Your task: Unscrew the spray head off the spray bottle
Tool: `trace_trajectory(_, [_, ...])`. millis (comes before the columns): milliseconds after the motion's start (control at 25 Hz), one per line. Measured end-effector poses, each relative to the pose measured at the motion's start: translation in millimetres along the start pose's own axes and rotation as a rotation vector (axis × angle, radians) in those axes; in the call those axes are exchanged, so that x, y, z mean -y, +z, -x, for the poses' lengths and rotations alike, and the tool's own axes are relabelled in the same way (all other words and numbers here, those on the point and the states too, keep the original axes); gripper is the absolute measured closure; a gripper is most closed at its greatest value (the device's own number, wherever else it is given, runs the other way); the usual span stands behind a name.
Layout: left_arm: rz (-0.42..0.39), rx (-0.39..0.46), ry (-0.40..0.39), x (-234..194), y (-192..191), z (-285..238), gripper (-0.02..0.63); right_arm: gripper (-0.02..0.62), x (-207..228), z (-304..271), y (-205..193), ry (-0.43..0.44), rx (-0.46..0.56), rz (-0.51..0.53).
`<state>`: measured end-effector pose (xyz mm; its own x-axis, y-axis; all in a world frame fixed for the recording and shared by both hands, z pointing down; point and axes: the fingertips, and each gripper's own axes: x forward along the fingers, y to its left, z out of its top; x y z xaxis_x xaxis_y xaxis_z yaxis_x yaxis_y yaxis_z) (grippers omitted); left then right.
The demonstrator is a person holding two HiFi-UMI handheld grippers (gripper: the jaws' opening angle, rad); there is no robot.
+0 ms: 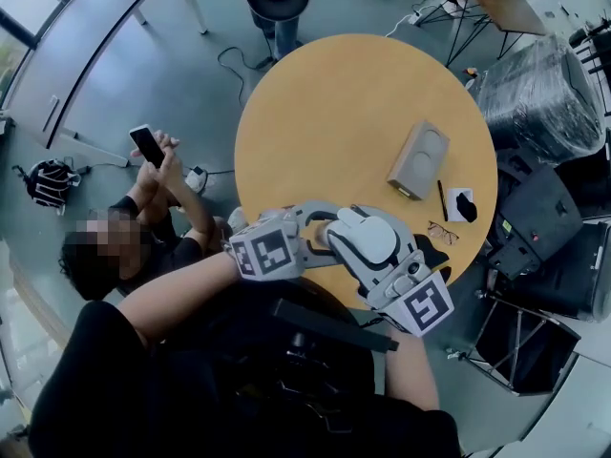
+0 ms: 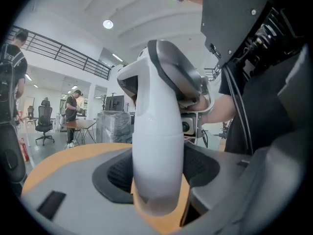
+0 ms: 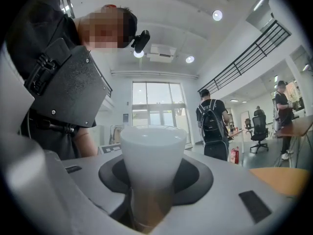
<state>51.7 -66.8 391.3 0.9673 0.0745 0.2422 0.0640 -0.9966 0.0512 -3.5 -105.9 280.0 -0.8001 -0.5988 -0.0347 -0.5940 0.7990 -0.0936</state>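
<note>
The spray bottle (image 2: 154, 141), over the round table's (image 1: 315, 93) near edge, is clamped wide by the left gripper (image 2: 156, 190). The right gripper (image 3: 149, 190), half closed on the spray head (image 2: 171, 67), is best twisted squarely about the neck.

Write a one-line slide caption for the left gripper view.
Left gripper clamped on the white plastic spray bottle, its grey-and-white spray head at top, above the round wooden table.

On the round tan wooden counter (image 1: 315, 103), a flat beige cardboard box (image 1: 418, 158) lies toward its right side. A thin black pen (image 1: 442, 199) lies just beside the box, toward the counter's near-right rim. A white plastic spray bottle (image 1: 368, 237) is over the counter's near edge.
</note>
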Motion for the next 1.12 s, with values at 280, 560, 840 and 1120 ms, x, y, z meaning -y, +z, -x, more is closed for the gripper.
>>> trace_trajectory(280, [0.028, 0.035, -0.227, 31, 7, 21, 0.304, 0.402, -42, -3, 2, 0.250, -0.053, -0.028])
trace_trajectory(560, [0.030, 0.044, -0.277, 38, 13, 35, 0.304, 0.402, -57, -9, 10, 0.347, -0.045, -0.041])
trace_trajectory(840, [0.077, 0.056, -0.310, 48, 12, 29, 0.302, 0.391, -55, 1, 7, 0.373, -0.105, -0.044])
trace_trajectory(1120, [0.053, 0.096, 0.094, -9, 28, 29, 0.301, 0.247, -3, 13, 20, -0.096, 0.033, -0.077])
